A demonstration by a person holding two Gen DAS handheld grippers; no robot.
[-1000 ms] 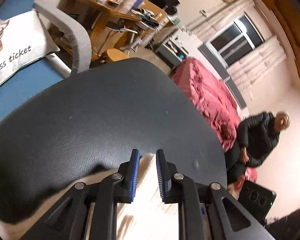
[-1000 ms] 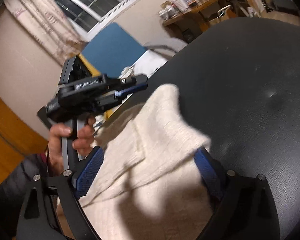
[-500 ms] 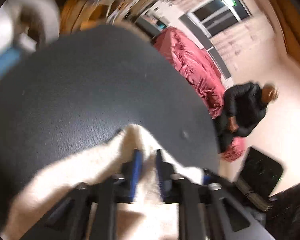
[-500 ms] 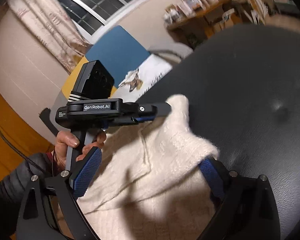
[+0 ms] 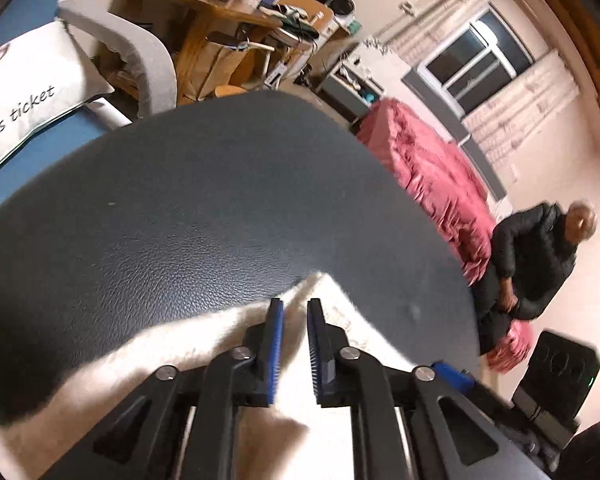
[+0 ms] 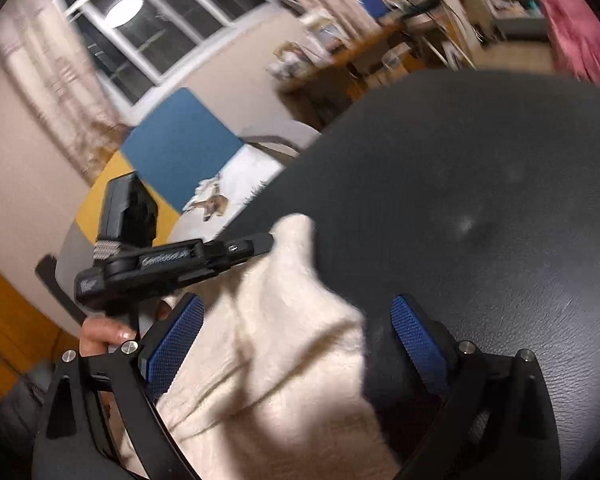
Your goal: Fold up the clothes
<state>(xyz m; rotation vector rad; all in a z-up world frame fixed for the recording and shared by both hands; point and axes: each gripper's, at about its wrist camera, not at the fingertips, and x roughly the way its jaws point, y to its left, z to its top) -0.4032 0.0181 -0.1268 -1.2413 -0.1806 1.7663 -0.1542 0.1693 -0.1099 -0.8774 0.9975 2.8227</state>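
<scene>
While the cream garment (image 5: 204, 344) lay on the near part of the dark padded top (image 5: 220, 208), one corner (image 6: 296, 232) reached out farthest over the leather. The left gripper (image 5: 296, 312) sat low over that corner with its jaws opening from a narrow gap; cloth showed under and between the blue pads (image 5: 277, 340), but the pads did not appear to press on it. The right gripper (image 6: 296, 344) stood with its jaws wide apart over the main body of the knit, holding nothing. The hand (image 6: 100, 332) on the left gripper's handle showed in the right view.

Judged step: setting down a folded corner and releasing it.

Notes on doing it well:
- The left jaws should open fully before the tool is lifted, or the fuzzy knit could snag on the ribbed pads and drag the fold out.
- Lift-off should go straight up and back, not sideways across the cloth.
- The right gripper could rest on the pile to pin the layers during release.
- The knit looked thick and springy, so the crease likely needs pressing flat.
- The fold edge should be checked for square before the next fold.
</scene>
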